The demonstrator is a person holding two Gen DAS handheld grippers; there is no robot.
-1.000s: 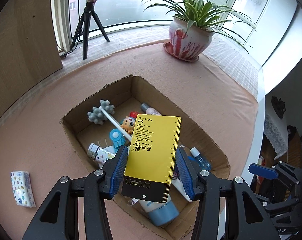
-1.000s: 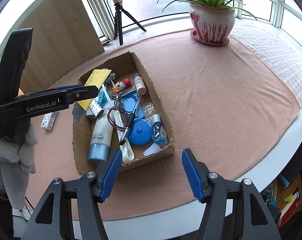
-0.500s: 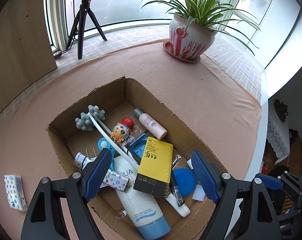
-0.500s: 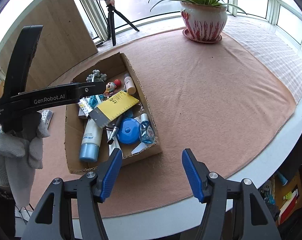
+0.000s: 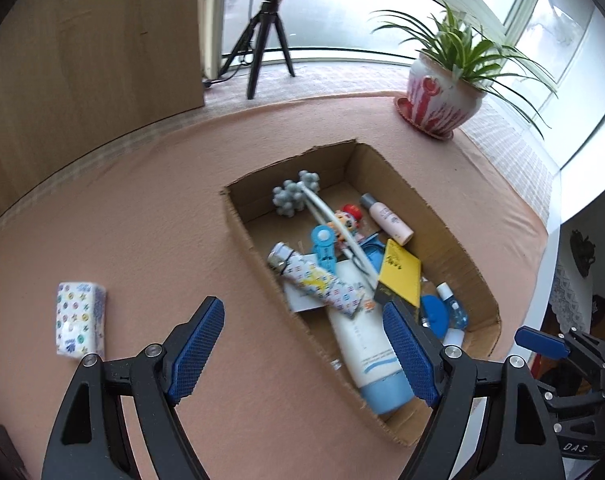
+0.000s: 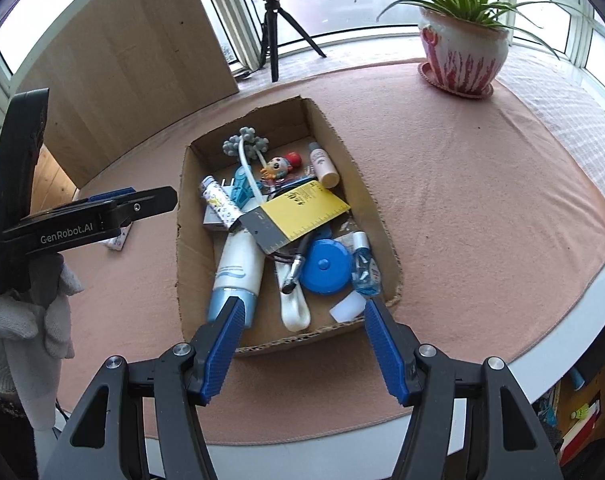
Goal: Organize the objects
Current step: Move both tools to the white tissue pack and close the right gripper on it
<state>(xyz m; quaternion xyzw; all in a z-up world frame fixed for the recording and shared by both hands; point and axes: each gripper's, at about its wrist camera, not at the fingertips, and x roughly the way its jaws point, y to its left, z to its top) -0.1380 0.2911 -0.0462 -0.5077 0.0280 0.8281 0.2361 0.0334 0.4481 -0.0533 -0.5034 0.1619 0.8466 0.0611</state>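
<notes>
My left gripper (image 5: pixel 302 354) hangs with its blue-padded fingers (image 5: pixel 194 350) spread wide and nothing between them. The gap between the pads frames bare pink cloth (image 5: pixel 150 216) and the near-left wall of the cardboard box (image 5: pixel 478 276). Outside my left finger, lying flat on the cloth and well apart from the box, is the patterned tissue pack (image 5: pixel 79 319).

The yellow ruler card (image 5: pixel 399 277) sits inside the box, just ahead of my right-hand pad on this gripper, propped at a tilt across other items with its dark end lowest. Beside it, a white tube with a blue cap (image 5: pixel 372 354) runs toward the near wall, and a patterned slim tube (image 5: pixel 314 278) lies across the tube's upper end. Farther ahead in the box I see a grey bobbled massager (image 5: pixel 296 196) with white stems, a small doll with a red hat (image 5: pixel 348 218) and a pink bottle (image 5: pixel 387 219).

My right gripper (image 6: pixel 304 354) is likewise spread and holding nothing, hovering over the near end wall of the box. Between its fingers (image 6: pixel 222 350) lie a white shoehorn-like piece (image 6: pixel 293 306), a round blue tape measure (image 6: pixel 326 266) and a small clear bottle of blue liquid (image 6: pixel 364 268). Beyond them the ruler card rests diagonally over a dark cable.

Far beyond both grippers stand a potted spider plant (image 6: pixel 462 44) and a tripod (image 6: pixel 274 36). A white-gloved hand (image 6: pixel 26 316) holds the left gripper's handle.
</notes>
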